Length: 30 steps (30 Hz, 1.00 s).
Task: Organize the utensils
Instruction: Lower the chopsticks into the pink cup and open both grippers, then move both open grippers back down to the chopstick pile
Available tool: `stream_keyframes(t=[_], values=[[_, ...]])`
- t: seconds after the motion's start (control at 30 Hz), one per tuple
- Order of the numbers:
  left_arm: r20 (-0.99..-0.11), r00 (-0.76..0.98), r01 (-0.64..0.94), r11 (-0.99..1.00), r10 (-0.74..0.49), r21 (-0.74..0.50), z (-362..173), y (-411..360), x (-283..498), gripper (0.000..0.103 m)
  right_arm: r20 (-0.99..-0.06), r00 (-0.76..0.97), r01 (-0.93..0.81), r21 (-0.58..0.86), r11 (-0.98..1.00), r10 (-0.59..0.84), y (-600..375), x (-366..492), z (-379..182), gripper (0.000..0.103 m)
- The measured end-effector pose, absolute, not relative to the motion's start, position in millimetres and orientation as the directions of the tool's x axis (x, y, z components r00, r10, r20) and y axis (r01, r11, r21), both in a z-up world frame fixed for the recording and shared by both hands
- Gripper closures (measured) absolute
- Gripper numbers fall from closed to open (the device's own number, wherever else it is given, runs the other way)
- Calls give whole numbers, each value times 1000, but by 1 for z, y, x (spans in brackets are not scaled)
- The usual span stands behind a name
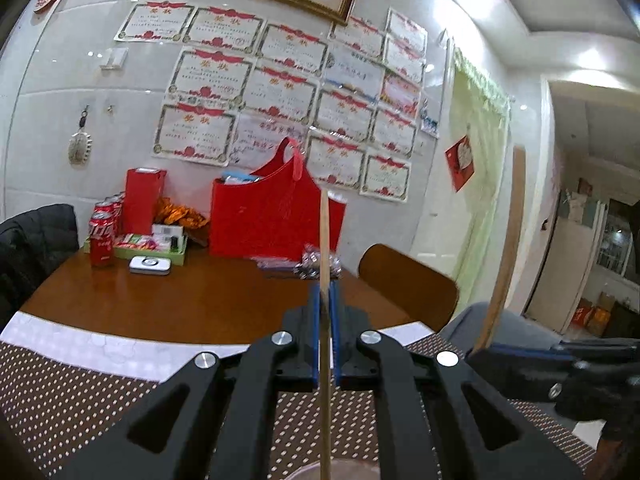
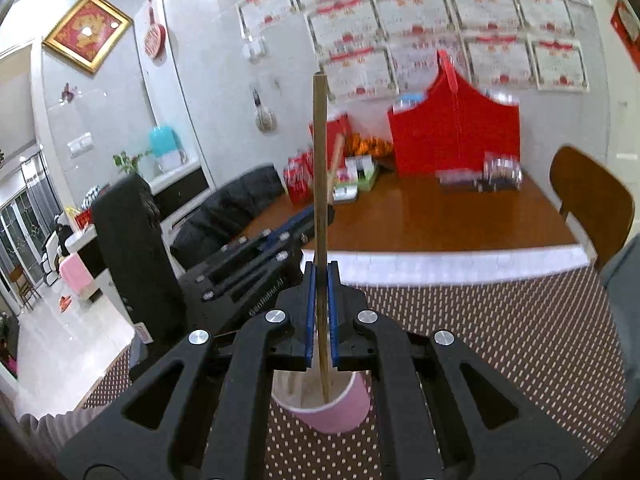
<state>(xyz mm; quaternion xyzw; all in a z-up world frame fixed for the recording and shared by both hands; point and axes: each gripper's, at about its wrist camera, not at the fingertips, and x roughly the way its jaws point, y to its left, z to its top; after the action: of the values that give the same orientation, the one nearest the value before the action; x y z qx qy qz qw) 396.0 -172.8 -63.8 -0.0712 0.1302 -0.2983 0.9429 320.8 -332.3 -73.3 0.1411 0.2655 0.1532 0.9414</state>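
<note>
My left gripper is shut on a pale wooden chopstick that stands upright between its blue pads. Its lower end reaches down to the rim of a cup at the bottom edge. My right gripper is shut on a second chopstick, also upright, whose lower tip sits inside the pink paper cup on the dotted mat. Each view shows the other gripper close by: the right gripper with its chopstick, the left gripper with its chopstick.
A brown dotted placemat covers the near end of the wooden table. At the far end stand a red bag, cola cans, a tray of packets and a small tin. A wooden chair is at the right, a black jacket at the left.
</note>
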Motion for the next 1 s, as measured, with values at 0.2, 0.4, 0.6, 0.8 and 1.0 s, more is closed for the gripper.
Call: stream_keyframes(t=[0.2, 0.4, 0.6, 0.8, 1.0], values=[[-202, 826, 493, 849, -526, -192, -62, -154, 382, 39, -454, 838, -116, 394, 912, 303, -353, 306, -80, 25], [-243, 864, 429, 897, -442, -108, -47, -136, 356, 18, -447, 863, -33, 414, 909, 235, -365, 277, -78, 6], [-315, 866, 395, 918, -388, -42, -39, -116, 320, 18, -460, 865, 24, 432, 902, 198, -362, 245, -81, 6], [-378, 859, 372, 928, -345, -1, -41, -94, 279, 18, -516, 838, 51, 400, 915, 179, -342, 214, -89, 6], [-438, 834, 379, 925, -335, 14, -53, -77, 242, 18, -556, 810, 35, 361, 932, 185, -320, 187, -97, 6]])
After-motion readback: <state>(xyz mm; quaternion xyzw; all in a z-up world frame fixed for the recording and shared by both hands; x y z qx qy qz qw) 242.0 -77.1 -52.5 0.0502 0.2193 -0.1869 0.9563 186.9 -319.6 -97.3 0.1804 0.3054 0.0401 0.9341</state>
